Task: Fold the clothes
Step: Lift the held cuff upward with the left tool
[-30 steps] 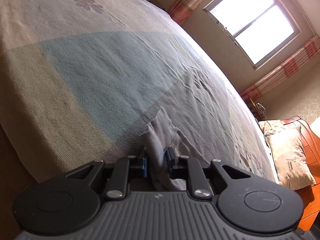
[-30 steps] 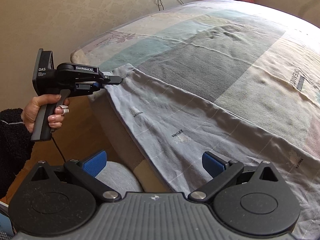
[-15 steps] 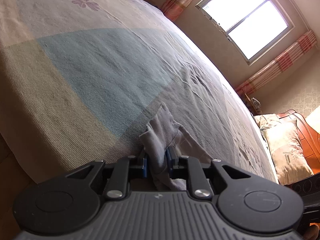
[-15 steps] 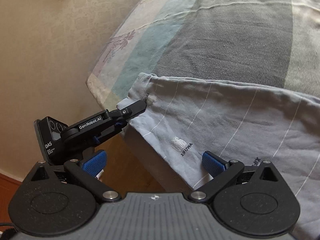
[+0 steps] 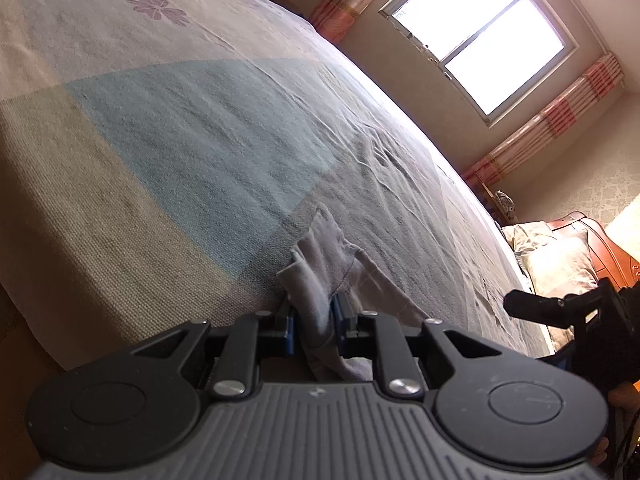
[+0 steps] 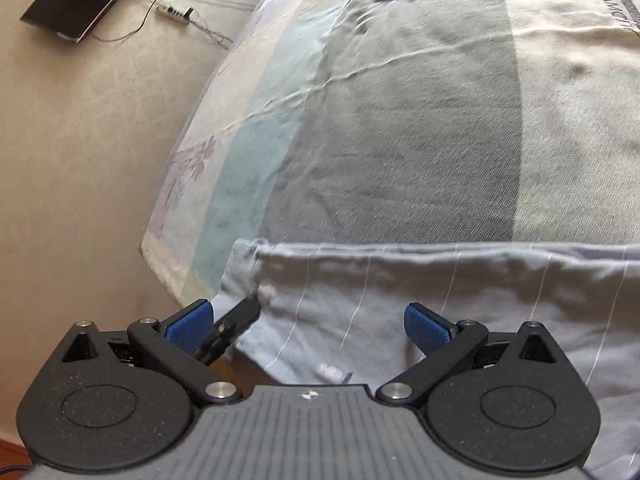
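Only leftward: window [image 5: 478,36]; rightward: garment's [image 6: 420,300] stripes.

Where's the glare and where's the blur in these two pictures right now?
Left wrist view: the window is blown out white, and the bed bows from fisheye distortion. Right wrist view: even light, no glare, but the pale striped garment is smeared by motion blur near its corner.

Home bedroom: made bed [image 5: 168,128], pillow [image 5: 560,264], curtained window [image 5: 480,32]

right gripper [image 6: 308,326] jaws wide apart, over striped grey garment [image 6: 460,292], bed [image 6: 400,140]
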